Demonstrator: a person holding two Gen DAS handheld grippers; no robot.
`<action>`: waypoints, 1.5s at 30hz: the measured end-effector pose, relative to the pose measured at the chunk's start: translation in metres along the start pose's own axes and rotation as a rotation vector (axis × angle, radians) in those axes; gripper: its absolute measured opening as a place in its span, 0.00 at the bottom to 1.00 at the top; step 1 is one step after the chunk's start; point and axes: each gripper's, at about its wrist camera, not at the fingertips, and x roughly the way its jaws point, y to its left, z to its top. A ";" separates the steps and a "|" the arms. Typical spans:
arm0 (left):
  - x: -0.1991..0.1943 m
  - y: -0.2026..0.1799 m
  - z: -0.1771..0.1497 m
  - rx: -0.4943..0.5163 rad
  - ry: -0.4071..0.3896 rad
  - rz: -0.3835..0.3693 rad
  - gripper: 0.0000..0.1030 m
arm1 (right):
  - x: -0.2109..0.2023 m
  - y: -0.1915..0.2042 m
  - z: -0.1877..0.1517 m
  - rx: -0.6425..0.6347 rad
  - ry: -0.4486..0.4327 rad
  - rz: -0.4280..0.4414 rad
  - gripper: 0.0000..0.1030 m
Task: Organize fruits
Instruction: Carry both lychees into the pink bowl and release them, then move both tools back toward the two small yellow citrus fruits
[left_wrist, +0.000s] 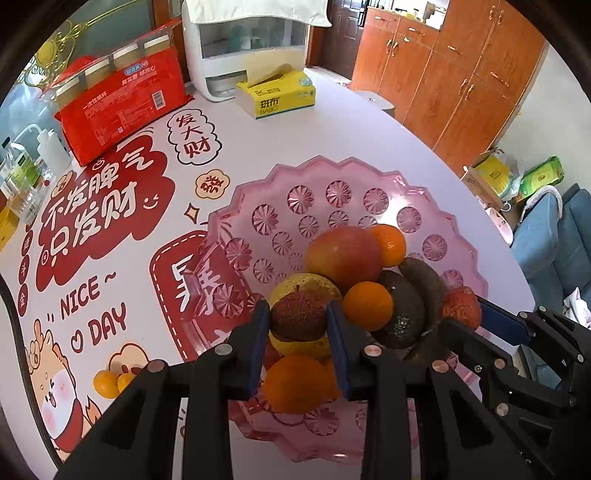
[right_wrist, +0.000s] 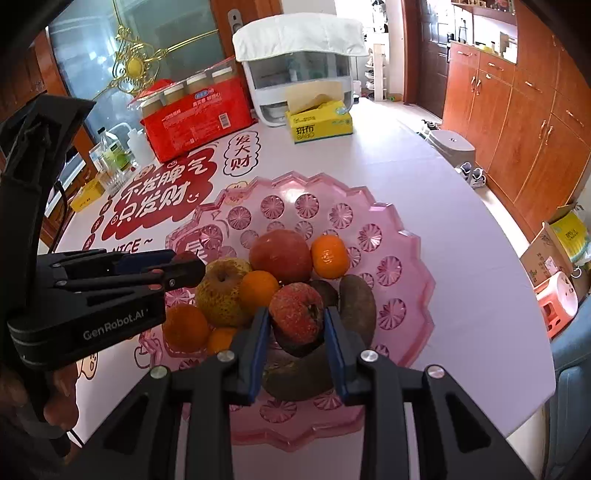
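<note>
A pink cut-glass fruit bowl (right_wrist: 399, 236) with a scalloped rim sits on a white table (right_wrist: 424, 177) and holds a heap of fruit. At the front of the bowl, the right gripper (right_wrist: 297, 325) has its blue-padded jaws closed against a small speckled red fruit (right_wrist: 295, 314), which sits on top of the dark brown fruits (right_wrist: 358, 302) below it. On the bowl's left side, the left gripper (left_wrist: 298, 317) clamps a darker red speckled fruit (left_wrist: 298, 315) just above a yellow-green apple (right_wrist: 221, 291). A large red apple (right_wrist: 281, 254) lies in the bowl's middle, with one tangerine (right_wrist: 329, 256) touching its right side and another tangerine (right_wrist: 258, 288) just in front of it. Two more tangerines (right_wrist: 184, 326) rest at the bowl's left front edge. Beyond the bowl, red printed Chinese lettering (right_wrist: 159, 195) decorates the tablecloth. Farther back stand a red pack of paper cups (right_wrist: 199, 118), a yellow tissue box (right_wrist: 319, 120) and a white appliance (right_wrist: 299, 70) under a white cloth. Wooden cabinets (right_wrist: 517, 122) line the wall to the bowl's right.
</note>
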 end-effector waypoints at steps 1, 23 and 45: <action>0.001 0.001 0.000 -0.002 0.002 0.001 0.29 | 0.001 0.001 0.000 -0.003 0.004 0.000 0.29; -0.020 0.004 -0.012 -0.033 -0.016 0.016 0.83 | 0.006 -0.007 -0.001 0.073 0.034 -0.038 0.42; -0.093 0.039 -0.034 -0.070 -0.089 0.033 0.85 | -0.031 0.038 0.002 0.055 -0.044 0.000 0.51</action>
